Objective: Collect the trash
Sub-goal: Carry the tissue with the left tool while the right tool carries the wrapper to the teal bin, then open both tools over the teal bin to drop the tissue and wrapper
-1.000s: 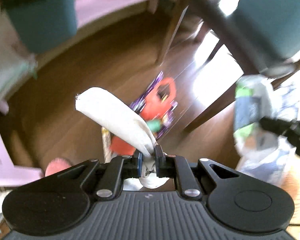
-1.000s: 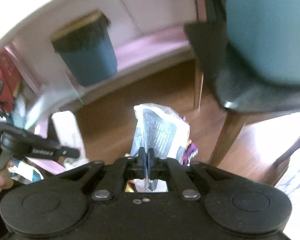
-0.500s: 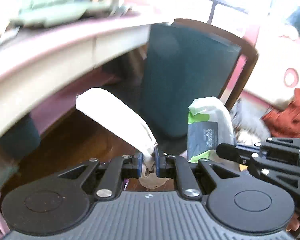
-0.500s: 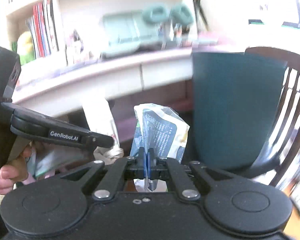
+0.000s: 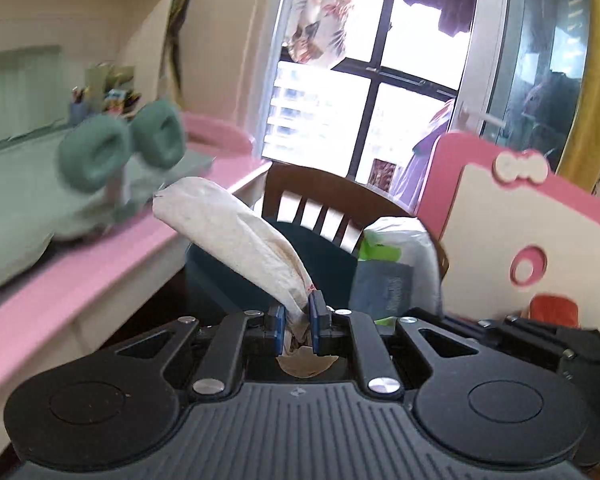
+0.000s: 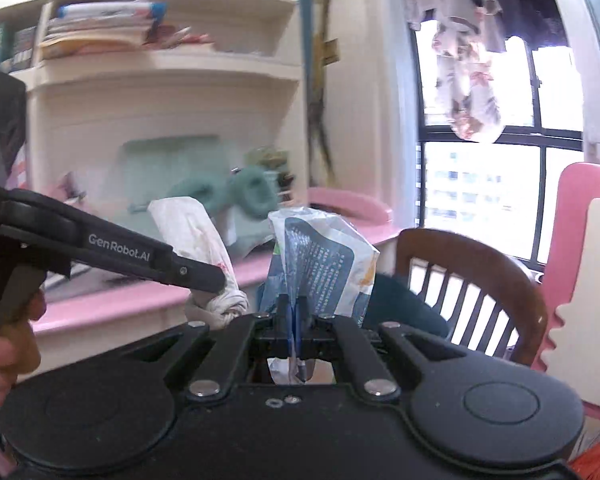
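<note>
Two tongs, each clamped on trash. The left tongs (image 5: 297, 316) pinch the twisted end of a white tissue wad (image 5: 228, 236), which slants toward the upper left of the frame. The right tongs (image 6: 296, 316) are closed tight on a crumpled printed wrapper (image 6: 320, 256) standing upright at frame centre. Beyond them are a pink bench (image 6: 140, 300), a wooden chair (image 6: 476, 276) and shelves (image 6: 160, 60) stacked with papers; contents are blurred.

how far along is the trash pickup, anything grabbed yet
Done: two pieces are picked up. In hand: the left gripper is shut on a crumpled white paper tissue, the right gripper on a printed blue-and-white plastic wrapper. Left: dropping both in a bin; none shows here.
</note>
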Tool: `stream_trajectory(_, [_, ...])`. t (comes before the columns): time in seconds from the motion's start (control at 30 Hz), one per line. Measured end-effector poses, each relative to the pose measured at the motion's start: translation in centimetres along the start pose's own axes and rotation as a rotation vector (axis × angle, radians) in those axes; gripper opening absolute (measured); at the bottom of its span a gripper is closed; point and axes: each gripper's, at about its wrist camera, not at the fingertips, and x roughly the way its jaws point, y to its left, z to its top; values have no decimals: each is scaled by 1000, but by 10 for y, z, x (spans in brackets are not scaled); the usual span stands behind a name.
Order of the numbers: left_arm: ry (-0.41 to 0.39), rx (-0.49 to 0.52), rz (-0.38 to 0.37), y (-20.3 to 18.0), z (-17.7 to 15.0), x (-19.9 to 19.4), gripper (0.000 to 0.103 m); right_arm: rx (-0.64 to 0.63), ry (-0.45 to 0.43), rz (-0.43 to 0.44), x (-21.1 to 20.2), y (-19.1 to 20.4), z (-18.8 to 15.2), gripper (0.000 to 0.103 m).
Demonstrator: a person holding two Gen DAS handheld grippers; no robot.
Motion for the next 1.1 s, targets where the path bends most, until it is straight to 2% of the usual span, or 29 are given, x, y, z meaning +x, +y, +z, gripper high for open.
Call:
stream_trajectory(0.17, [37,15,11,-14,23,45,12,38,34,-44,50,-27,11,1])
stream_trajectory(0.27, [85,16,26,-14,27,82,12,43,86,-61,79,-40,8,1])
stream_trajectory(0.37, [143,20,58,-12,23,116,12,41,141,-63,105,-50,0,1])
stream_trajectory(0.63, [297,8,107,4,7,184,12,8,274,-44,137,-50,-31,1])
stream_trajectory(0.8, [362,39,137,6,-5,203,12,-13,312,-47,144,-49,-41,4])
stream_trajectory(1.03, [382,66,159,-5,-7,209,13,-25,328,-57,142,-44,-43,16])
stream_trajectory(1.1, [384,59,151,-5,-7,206,14,-27,324,-58,139,-44,-42,17])
